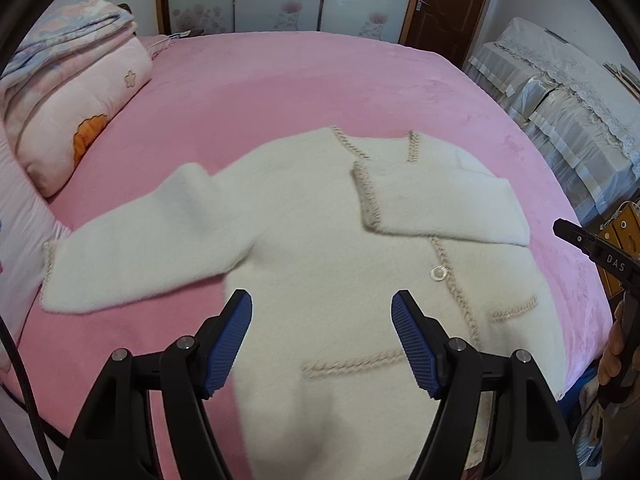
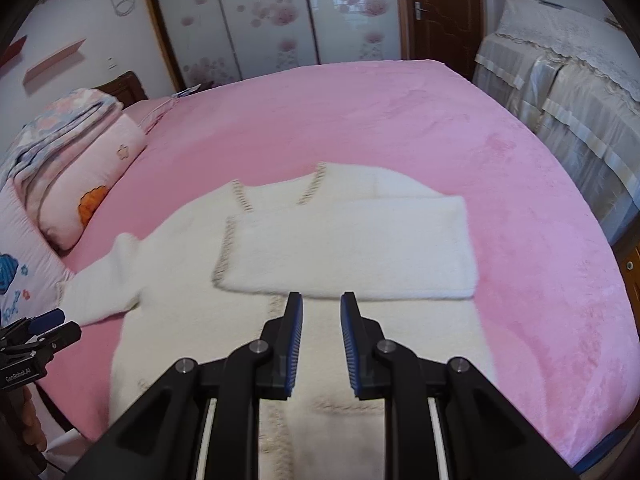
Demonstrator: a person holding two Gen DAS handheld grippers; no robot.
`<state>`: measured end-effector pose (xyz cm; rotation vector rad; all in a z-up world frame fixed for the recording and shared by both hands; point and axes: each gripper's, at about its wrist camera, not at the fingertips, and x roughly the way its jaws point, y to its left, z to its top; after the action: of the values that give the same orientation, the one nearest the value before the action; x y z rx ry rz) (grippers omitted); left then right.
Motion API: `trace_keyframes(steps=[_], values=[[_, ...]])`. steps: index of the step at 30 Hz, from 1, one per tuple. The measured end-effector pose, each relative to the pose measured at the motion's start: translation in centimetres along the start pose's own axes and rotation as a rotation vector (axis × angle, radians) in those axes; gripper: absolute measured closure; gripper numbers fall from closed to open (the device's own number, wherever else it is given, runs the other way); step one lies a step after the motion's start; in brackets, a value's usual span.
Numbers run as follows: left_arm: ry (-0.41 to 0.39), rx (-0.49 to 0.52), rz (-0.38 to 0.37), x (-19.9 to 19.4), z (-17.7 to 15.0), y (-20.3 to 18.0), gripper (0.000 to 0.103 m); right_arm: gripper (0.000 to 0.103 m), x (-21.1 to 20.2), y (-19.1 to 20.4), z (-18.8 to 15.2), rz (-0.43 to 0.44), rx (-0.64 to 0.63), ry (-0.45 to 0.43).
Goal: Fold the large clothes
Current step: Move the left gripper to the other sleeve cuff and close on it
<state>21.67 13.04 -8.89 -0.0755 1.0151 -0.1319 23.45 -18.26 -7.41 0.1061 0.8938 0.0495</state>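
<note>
cardigan [image 1: 320, 248] on bed [image 1: 280, 80], pillow [image 1: 80, 120] beside.

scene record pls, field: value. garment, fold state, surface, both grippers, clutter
garment: white cardigan, laid flat, front up
fold state: one sleeve folded across the chest; other sleeve lying out to the side, unfolded
surface: pink bed cover
left gripper: open, empty, above the cardigan's lower half
right gripper: narrow gap between the jaws, nothing between them, above the cardigan
clutter: folded bedding at the bed's edge, apart from the cardigan
</note>
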Motion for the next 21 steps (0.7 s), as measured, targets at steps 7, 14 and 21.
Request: trace_keyframes(steps=[7, 14, 21], values=[[0.023, -0.103, 0.051, -0.2, -2.0, 7.9, 0.032, 0.084, 0.1, 7.5, -1.3, 0.068, -0.074, -0.003], [0.070, -0.410, 0.039, 2.0, -4.1, 19.8, 0.032, 0.084, 3.1, 15.0, -2.6, 0.118, -0.181, 0.052], [0.107, -0.708, 0.045, 5.2, -6.2, 31.7, 0.032, 0.084, 7.0, 20.0, -3.6, 0.155, -0.240, 0.116]])
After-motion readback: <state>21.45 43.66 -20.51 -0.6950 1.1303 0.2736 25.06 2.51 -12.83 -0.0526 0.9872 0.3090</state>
